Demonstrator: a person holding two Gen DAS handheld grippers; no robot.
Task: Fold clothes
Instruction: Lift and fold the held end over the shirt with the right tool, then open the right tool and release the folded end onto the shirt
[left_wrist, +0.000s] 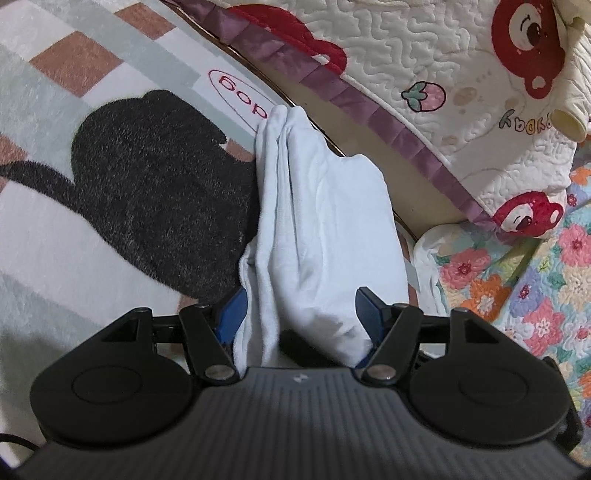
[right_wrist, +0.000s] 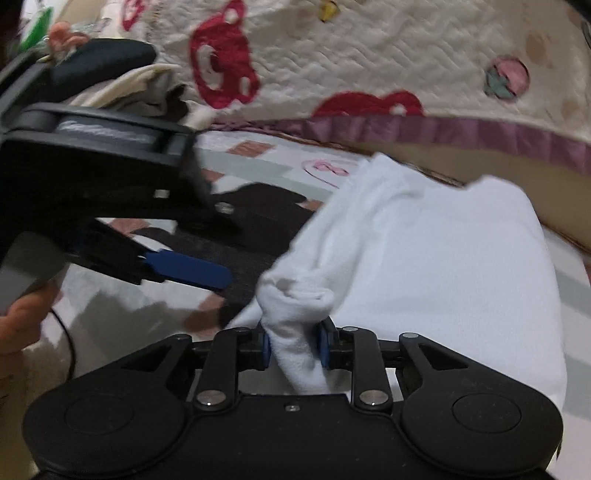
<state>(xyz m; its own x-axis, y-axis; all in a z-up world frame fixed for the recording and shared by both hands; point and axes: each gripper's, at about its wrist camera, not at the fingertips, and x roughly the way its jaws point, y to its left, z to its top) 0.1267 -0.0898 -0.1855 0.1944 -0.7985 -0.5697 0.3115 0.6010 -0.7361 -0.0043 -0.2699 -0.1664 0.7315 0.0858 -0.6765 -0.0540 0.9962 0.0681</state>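
Observation:
A white garment (left_wrist: 332, 221) lies in long folds on the rug beside the bed. My left gripper (left_wrist: 299, 299) is open, its blue pads (left_wrist: 369, 306) set wide apart with the near end of the cloth between them, not pinched. In the right wrist view the same white garment (right_wrist: 443, 258) spreads out to the right, and my right gripper (right_wrist: 295, 339) is shut on a bunched corner of it. The left tool shows there at the left, its blue finger (right_wrist: 188, 273) just short of the bunched edge.
The rug (left_wrist: 55, 240) is pale with brown checks and a big black cat shape (left_wrist: 159, 192). A cream quilt (left_wrist: 424, 55) with red bears and purple trim hangs off the bed. A floral quilt (left_wrist: 535, 277) lies at right. A person's hand (right_wrist: 22, 321) grips the left tool.

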